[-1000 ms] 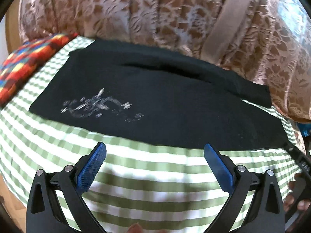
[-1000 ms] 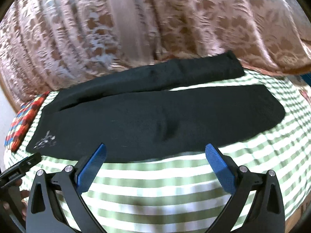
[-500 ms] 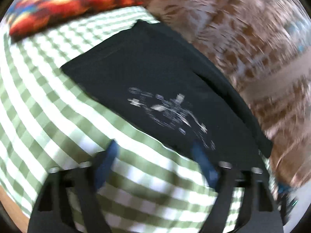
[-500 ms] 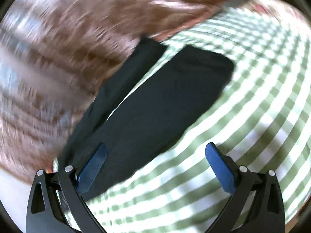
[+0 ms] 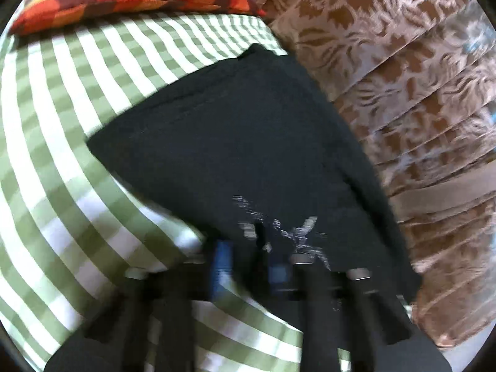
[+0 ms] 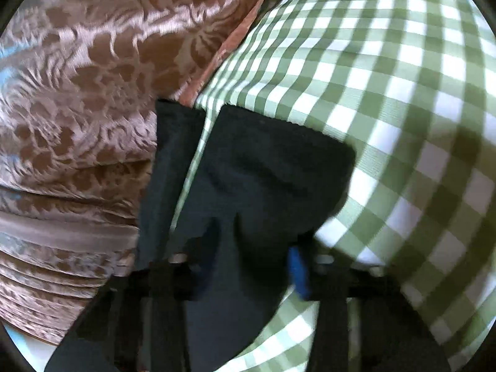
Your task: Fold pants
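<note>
Pants [image 5: 248, 142] lie flat on the checked sheet [image 5: 62, 161]. Your left gripper [image 5: 248, 263] has just clamped the waist edge; your right gripper [image 6: 248, 263] has been closing over a leg cuff. Risk: thin bites may slip when you lift.

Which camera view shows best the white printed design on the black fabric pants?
The left wrist view. There the white printed design lies on the black fabric pants, just ahead of the gripper, though blurred. The right wrist view shows only the plain leg ends, without the design.
</note>
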A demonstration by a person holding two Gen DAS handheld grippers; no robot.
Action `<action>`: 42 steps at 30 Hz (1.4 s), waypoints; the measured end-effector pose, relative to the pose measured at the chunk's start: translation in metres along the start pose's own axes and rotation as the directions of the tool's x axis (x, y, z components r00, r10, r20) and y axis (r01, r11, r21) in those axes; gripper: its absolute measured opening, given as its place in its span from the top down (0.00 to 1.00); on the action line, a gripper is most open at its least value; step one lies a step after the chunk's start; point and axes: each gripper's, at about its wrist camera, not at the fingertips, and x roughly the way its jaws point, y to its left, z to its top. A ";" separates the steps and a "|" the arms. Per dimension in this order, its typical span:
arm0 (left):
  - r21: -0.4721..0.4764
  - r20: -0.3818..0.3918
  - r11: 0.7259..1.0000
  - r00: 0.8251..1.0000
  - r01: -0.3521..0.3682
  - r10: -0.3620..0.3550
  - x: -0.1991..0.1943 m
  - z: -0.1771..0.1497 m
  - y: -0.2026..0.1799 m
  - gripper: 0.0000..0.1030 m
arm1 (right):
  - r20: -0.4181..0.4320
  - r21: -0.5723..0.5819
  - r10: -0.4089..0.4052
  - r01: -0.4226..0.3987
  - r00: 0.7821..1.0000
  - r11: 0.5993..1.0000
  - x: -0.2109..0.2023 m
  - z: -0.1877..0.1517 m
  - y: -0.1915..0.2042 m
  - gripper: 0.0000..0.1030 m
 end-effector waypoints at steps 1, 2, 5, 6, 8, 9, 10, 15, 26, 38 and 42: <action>0.002 0.006 1.000 1.000 0.007 -0.007 -0.002 0.001 0.001 0.95 | -0.001 -0.023 -0.030 0.029 1.000 0.999 0.000 0.000 0.003 0.85; 0.008 0.006 1.000 1.000 0.004 -0.004 -0.003 0.002 0.000 0.95 | -0.002 -0.041 -0.047 0.047 0.999 0.998 -0.002 0.000 0.004 0.87; 0.040 0.022 0.999 1.000 -0.005 0.004 -0.014 0.004 -0.004 0.95 | 0.024 -0.118 -0.097 0.099 0.995 0.988 -0.015 -0.005 0.015 0.89; 0.050 0.028 0.999 1.000 -0.001 0.000 -0.019 0.004 -0.005 0.95 | 0.037 -0.144 -0.102 0.106 0.994 0.984 -0.023 -0.008 0.019 0.89; 0.081 0.036 0.997 0.999 0.002 -0.005 -0.029 0.004 -0.007 0.96 | 0.053 -0.177 -0.114 0.121 0.992 0.977 -0.035 -0.013 0.023 0.89; 0.095 0.035 0.995 0.999 0.003 -0.007 -0.033 0.004 -0.008 0.95 | 0.063 -0.188 -0.113 0.123 0.992 0.974 -0.045 -0.016 0.023 0.89; 0.103 0.037 0.995 0.999 0.005 -0.008 -0.036 0.004 -0.007 0.95 | 0.067 -0.189 -0.115 0.126 0.991 0.974 -0.047 -0.017 0.024 0.89; 0.147 0.033 0.989 0.999 0.010 -0.015 -0.055 -0.002 -0.002 0.95 | 0.069 -0.189 -0.125 0.136 0.990 0.973 -0.076 -0.026 0.010 0.89; 0.277 -0.028 0.958 0.996 -0.072 0.083 -0.065 -0.042 0.017 0.93 | 0.063 -0.120 -0.190 0.197 0.980 0.973 -0.115 -0.034 -0.038 0.90; 0.112 0.083 0.987 0.991 -0.118 0.109 -0.107 -0.026 0.077 0.60 | 0.272 -0.274 -0.237 0.311 0.933 0.910 -0.158 -0.047 0.023 0.31; -0.018 0.072 1.000 0.997 0.005 -0.003 -0.097 -0.020 0.096 0.35 | 0.120 -0.470 -0.122 0.165 0.985 0.867 -0.115 -0.089 0.080 0.26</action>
